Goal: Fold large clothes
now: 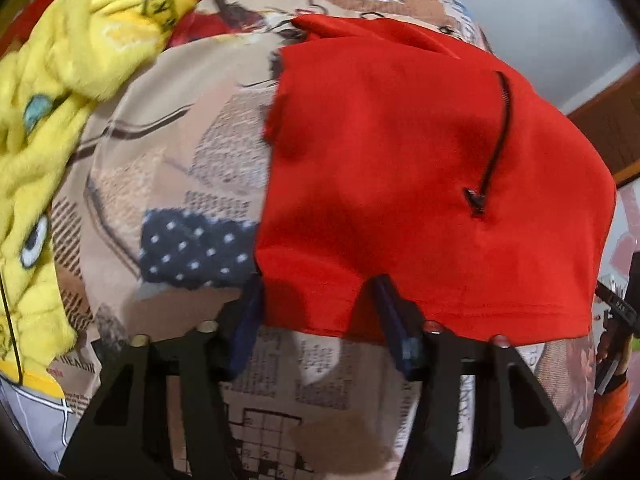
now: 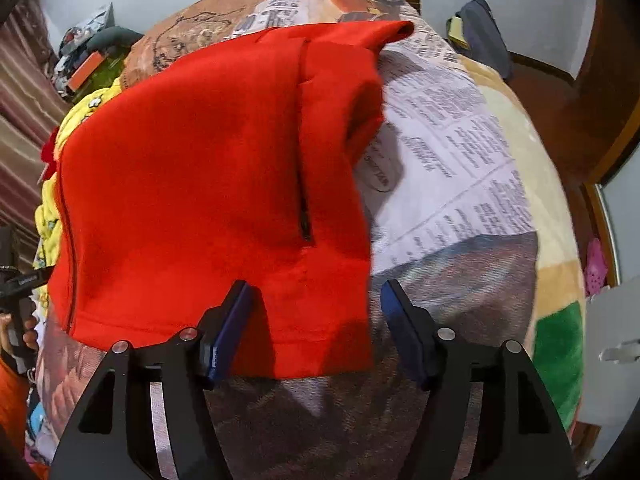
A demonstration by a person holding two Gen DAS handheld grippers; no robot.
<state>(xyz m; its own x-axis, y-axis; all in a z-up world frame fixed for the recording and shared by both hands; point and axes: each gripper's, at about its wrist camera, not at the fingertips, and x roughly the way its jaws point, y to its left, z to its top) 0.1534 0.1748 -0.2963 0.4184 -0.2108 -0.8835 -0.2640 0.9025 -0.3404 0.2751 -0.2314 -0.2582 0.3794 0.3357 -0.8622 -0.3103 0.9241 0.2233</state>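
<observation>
A red garment (image 1: 420,168) lies folded flat on a newspaper-print bedspread (image 1: 192,168); a black drawstring (image 1: 498,140) lies across it. My left gripper (image 1: 316,292) is open, its fingers straddling the garment's near left hem corner. In the right wrist view the red garment (image 2: 208,184) shows a pocket slit (image 2: 304,140). My right gripper (image 2: 316,300) is open, its fingers apart around the near right hem corner, the left finger (image 2: 232,320) over the cloth, the right finger (image 2: 404,328) beside it over the bedspread (image 2: 460,160).
A crumpled yellow cartoon-print blanket (image 1: 60,100) lies at the left of the bed. Clutter (image 2: 88,52) sits at the far left by the wall. A dark item (image 2: 480,32) and wooden furniture (image 2: 592,100) stand at the right. The other gripper shows at each frame's edge (image 1: 616,312).
</observation>
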